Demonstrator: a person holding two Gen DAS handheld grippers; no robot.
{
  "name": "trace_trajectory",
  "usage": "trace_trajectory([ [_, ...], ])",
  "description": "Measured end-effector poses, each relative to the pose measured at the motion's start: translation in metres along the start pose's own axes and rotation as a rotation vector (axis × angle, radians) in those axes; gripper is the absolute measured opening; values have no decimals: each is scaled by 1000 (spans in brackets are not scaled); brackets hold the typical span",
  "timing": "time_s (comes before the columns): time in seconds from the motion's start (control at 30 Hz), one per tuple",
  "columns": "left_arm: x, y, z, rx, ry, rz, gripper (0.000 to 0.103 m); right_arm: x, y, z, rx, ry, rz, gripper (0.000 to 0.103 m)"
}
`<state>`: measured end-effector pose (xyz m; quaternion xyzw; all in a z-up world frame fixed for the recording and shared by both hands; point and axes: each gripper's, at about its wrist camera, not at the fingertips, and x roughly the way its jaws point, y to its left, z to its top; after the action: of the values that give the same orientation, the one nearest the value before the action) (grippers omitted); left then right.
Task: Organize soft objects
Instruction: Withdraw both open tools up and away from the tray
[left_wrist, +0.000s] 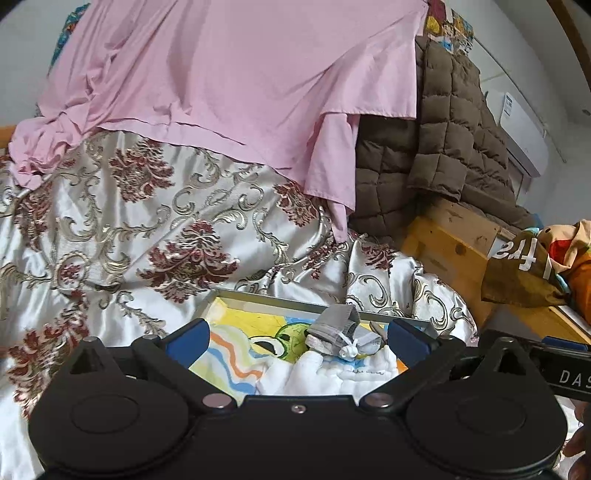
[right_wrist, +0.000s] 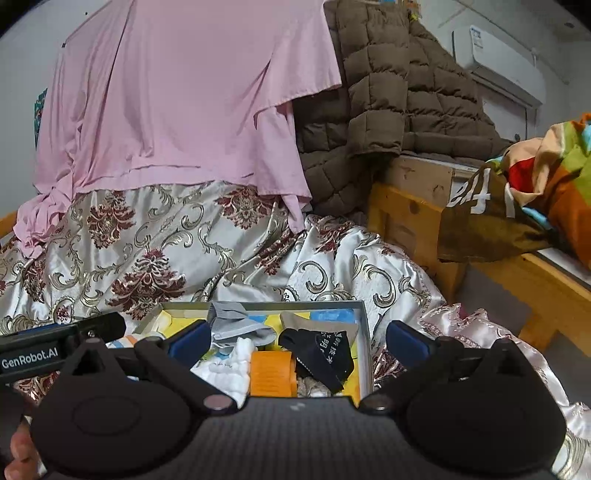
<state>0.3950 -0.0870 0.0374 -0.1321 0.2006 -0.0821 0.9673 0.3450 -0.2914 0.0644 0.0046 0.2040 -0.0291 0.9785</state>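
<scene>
One tray (right_wrist: 364, 332) is seen holding perhaps five soft items. Both the left gripper (left_wrist: 297, 338) and right gripper (right_wrist: 297, 338) are spread wide, with nothing gripped.

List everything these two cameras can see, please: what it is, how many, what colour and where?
tray: one, grey rim, colourful cartoon floor, on the bedspread in front of both grippers
grey cloth: one, in the tray, far side
white cloth: one, in the tray, near side
orange item: one, in the tray, beside the white cloth
black cloth: one, white lettering, in the tray, right part
bedspread: one, silvery with dark red flowers, covering the bed
pink sheet: one, draped behind
brown quilted jacket: one, right of the sheet
wooden frame: one, yellowish, right
air conditioner: one, white, on the wall
left gripper: black, blue pads, open, empty
right gripper: same, open, empty
</scene>
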Motion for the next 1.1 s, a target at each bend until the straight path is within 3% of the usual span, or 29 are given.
trace_trajectory([
  [0.4, -70, 15, -26, -9, -51, 72, 102, -54, 22, -31, -7, -23, 12, 103],
  [0.63, -106, 27, -37, -67, -25, 90, 102, -89, 34, -46, -10, -79, 1, 103],
  [1.1, -179, 50, -69, -10, -52, 163, 102, -154, 46, -81, -39, -105, 2, 103],
])
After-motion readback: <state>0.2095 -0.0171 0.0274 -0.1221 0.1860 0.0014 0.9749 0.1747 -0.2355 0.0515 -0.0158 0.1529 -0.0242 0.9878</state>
